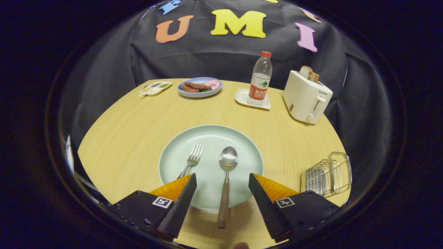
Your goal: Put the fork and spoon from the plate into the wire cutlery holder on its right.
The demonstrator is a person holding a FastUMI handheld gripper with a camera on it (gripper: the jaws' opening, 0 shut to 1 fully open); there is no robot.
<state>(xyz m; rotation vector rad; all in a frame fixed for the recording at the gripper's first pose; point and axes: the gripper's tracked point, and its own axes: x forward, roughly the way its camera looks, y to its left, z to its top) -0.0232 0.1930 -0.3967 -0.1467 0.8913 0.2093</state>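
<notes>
Spoon [225,180] lies between the fingers of the tool [222,188], which stand wide apart, gripping nothing; its wooden handle overhangs the plate [242,145] toward the tool. Best to lower squarely and close on that handle. Fork [193,159] lies just ahead of the left finger. Wire cutlery holder [327,174] stands right of the right finger.

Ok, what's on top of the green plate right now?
On the green plate lie a fork and a spoon. The spoon's wooden handle sticks out over the rim between the open tongs; the left tong hides the fork's handle end.
</notes>
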